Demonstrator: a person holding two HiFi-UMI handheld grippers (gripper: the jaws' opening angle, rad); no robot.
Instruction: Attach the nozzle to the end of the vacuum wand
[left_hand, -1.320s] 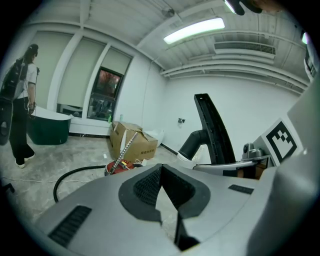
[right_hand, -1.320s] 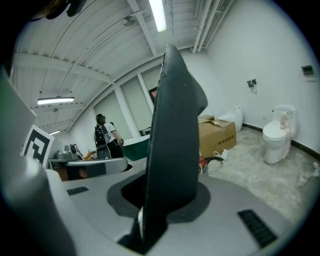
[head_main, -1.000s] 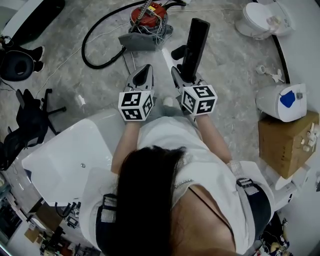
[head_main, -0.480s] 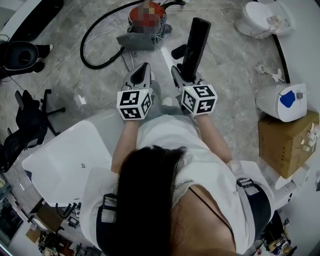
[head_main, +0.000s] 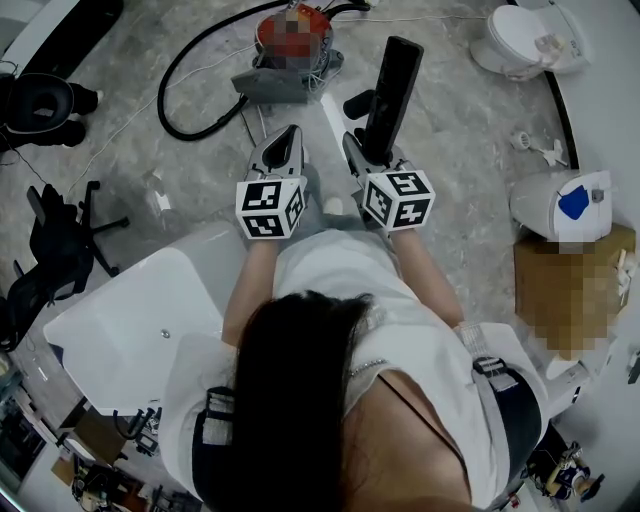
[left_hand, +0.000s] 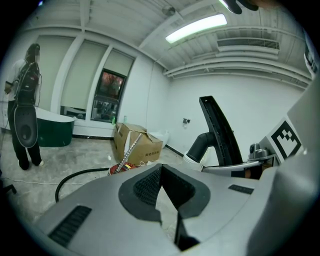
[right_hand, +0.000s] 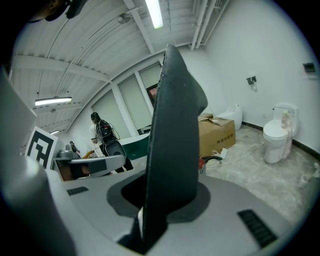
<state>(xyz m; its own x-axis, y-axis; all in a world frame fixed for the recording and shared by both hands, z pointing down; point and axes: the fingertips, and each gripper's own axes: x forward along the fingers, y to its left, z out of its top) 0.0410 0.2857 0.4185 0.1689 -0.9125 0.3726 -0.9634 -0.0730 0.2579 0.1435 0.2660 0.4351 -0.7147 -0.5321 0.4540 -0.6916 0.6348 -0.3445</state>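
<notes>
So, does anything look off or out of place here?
Mildly: the right gripper grips the black nozzle, but the left gripper is shut on nothing, and the black hose sprawls in a loose loop across the floor.

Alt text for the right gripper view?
The right gripper is shut on a black nozzle that stands upright and fills the middle of the view. Behind it are a cardboard box and a white toilet.

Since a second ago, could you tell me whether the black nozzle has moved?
No, not visibly: the nozzle sits equally far from the toilet.
</notes>
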